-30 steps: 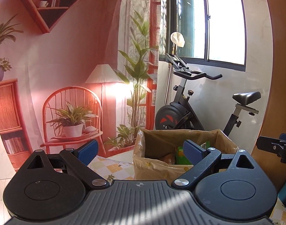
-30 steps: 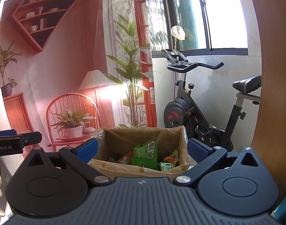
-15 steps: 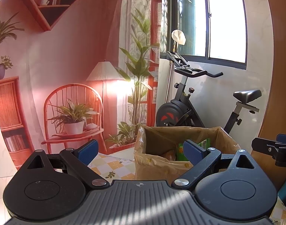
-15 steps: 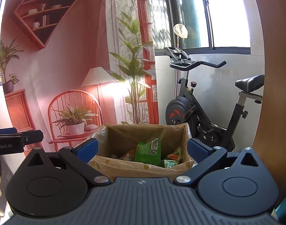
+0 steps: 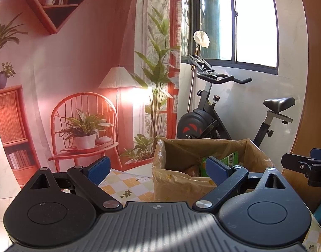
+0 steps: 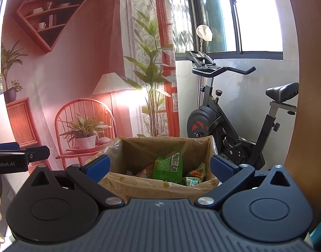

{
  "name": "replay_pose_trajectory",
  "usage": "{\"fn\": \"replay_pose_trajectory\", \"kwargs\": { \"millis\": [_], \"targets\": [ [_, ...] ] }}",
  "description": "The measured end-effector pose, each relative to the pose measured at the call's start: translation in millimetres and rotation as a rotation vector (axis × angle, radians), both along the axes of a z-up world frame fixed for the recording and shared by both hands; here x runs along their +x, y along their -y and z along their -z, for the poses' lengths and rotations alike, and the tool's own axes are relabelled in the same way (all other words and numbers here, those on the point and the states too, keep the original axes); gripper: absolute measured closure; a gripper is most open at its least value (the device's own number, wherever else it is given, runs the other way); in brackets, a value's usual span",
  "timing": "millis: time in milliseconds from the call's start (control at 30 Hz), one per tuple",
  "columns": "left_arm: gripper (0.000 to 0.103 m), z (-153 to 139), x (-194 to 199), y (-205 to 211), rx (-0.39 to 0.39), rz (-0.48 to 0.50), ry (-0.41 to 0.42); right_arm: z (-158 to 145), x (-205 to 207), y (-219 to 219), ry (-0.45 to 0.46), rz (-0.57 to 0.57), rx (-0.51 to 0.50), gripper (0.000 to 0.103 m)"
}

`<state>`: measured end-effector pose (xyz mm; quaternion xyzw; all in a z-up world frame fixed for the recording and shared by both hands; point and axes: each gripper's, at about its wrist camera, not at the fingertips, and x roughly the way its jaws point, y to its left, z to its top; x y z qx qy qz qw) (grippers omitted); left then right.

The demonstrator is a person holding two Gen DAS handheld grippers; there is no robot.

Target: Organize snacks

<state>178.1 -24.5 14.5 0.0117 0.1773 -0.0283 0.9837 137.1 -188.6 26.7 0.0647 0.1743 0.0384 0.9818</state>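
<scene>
Two wrist views, side by side, facing forward.
Each looks low along its own claw at the nearby snack box (image 6: 160, 187), sharing the exercise bike (image 5: 215, 121) beyond.

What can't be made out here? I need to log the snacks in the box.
- Box bottom, right wrist view: hidden by its near wall and the green packet.
- Packet print: too small.
- Left wrist view: right finger covers most contents.
- Tablecloth: mostly hidden behind the left gripper.

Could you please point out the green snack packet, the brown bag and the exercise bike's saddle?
green snack packet (image 6: 168, 166): right wrist view, packet's front face.
brown bag (image 6: 158, 185): right wrist view, near rim.
saddle (image 6: 283, 92): right wrist view, top.
</scene>
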Motion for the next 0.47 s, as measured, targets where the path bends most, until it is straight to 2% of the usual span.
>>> {"fn": "replay_pose_trajectory", "kwargs": {
  "millis": [467],
  "targets": [
    [0.005,0.3,-1.7,-0.7,-0.016,0.011,-0.014,0.4,3.4,-1.4,-0.007,-0.006,-0.002,0.000]
  ]
}}
